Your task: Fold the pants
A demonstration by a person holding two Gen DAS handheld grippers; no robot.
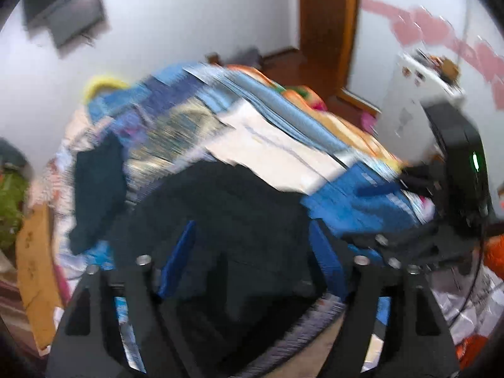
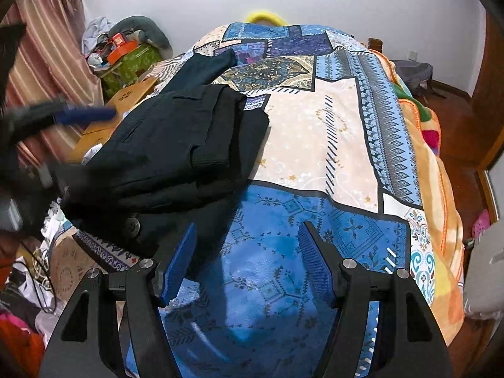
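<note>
On the near left part of the bed [image 2: 318, 145] lie folded black pants [image 2: 176, 151], long axis running from near left to far right. Left gripper [image 1: 252, 264] stands wide over them; right gripper [image 2: 249, 258] gapes, empty.

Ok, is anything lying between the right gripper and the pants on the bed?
Nothing visible. The right gripper is open over bare bedspread, and the folded black pants lie just ahead to its left.
</note>
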